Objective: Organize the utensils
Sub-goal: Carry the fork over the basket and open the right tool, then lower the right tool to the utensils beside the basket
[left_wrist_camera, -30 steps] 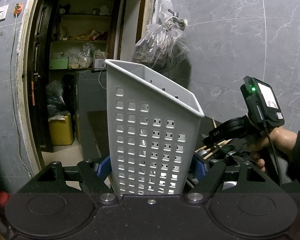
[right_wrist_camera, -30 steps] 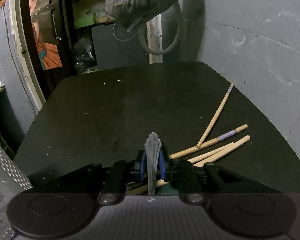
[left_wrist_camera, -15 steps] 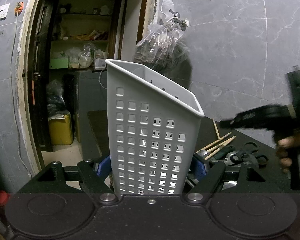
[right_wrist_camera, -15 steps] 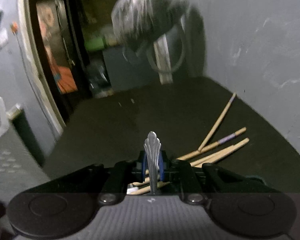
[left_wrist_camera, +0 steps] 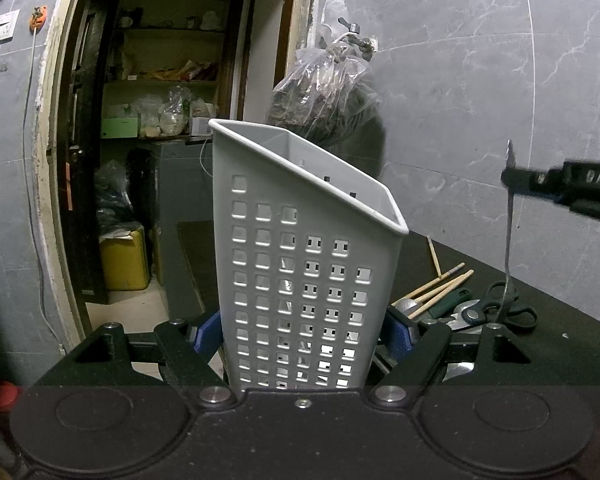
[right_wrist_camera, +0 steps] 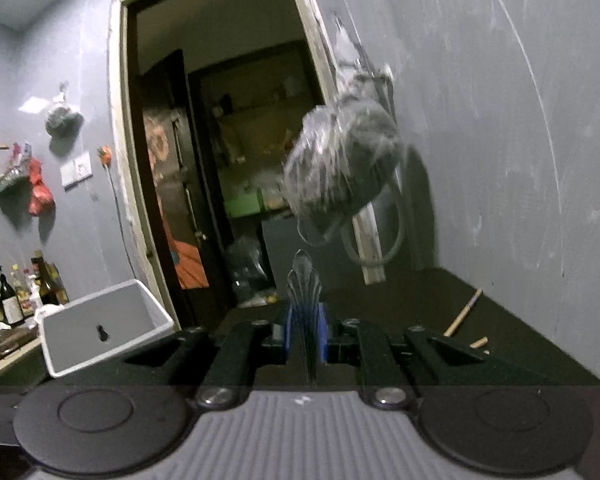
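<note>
Grey marble walls [left_wrist_camera: 480, 80], open doorway [left_wrist_camera: 172, 120] (pantry shelves).

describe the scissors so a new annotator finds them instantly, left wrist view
Start at the grey perforated caddy held in the middle, then look right along the black table. In the loose pile there, the scissors lie just beyond the wooden chopsticks. Only they have black loop handles and a metal pivot.

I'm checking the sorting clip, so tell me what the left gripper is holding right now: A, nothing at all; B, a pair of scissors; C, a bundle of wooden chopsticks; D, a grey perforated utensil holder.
D: in the left wrist view the left gripper has its blue pads pressed on both sides of the grey perforated utensil holder, while the chopsticks and scissors lie on the dark tabletop.
</note>
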Action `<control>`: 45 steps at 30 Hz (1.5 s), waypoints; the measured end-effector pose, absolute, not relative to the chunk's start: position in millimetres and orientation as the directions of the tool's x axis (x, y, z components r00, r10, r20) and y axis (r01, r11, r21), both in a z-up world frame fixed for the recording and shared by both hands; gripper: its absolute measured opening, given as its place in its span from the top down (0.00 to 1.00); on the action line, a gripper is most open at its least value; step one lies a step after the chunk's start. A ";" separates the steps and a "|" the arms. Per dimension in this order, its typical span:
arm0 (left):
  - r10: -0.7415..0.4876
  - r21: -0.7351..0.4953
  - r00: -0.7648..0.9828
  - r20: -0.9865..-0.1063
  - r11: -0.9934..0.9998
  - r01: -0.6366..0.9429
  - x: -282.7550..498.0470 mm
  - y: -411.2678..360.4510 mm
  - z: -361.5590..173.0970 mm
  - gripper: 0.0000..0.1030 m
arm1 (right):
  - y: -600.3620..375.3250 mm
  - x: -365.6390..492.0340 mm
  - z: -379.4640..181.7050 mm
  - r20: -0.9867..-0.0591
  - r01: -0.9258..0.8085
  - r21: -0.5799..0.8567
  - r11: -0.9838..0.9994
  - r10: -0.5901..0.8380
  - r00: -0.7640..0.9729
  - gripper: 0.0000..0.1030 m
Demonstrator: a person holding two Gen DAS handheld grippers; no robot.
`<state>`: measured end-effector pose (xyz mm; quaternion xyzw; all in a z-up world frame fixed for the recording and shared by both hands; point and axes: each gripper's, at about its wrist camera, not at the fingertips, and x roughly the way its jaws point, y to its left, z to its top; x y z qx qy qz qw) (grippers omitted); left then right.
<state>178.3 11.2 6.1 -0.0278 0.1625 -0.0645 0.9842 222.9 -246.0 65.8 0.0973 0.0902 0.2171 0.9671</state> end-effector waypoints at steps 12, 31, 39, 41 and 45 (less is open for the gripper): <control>-0.136 -0.076 0.939 -0.316 0.990 0.118 178.5 10.8 6.0 0.22 | -221.5 194.4 112.0 -0.012 -0.495 0.152 0.856 0.502 0.865 0.97; -0.134 -0.075 0.939 -0.316 0.990 0.116 180.2 10.8 5.3 0.25 | -205.1 227.0 76.6 -0.286 -0.474 0.244 0.846 0.530 0.798 0.91; -0.130 -0.070 0.939 -0.317 0.991 0.114 180.1 9.8 4.3 0.25 | -200.0 245.4 28.4 -0.511 -0.511 0.253 0.822 0.562 0.650 0.65; -0.129 -0.068 0.939 -0.317 0.991 0.113 180.5 9.4 4.0 0.25 | -191.1 244.9 22.4 -0.545 -0.537 0.222 0.814 0.561 0.624 0.65; -0.131 -0.070 0.939 -0.317 0.991 0.114 180.7 10.2 4.1 0.25 | -177.6 246.6 12.1 -0.599 -0.569 0.177 0.803 0.547 0.585 0.65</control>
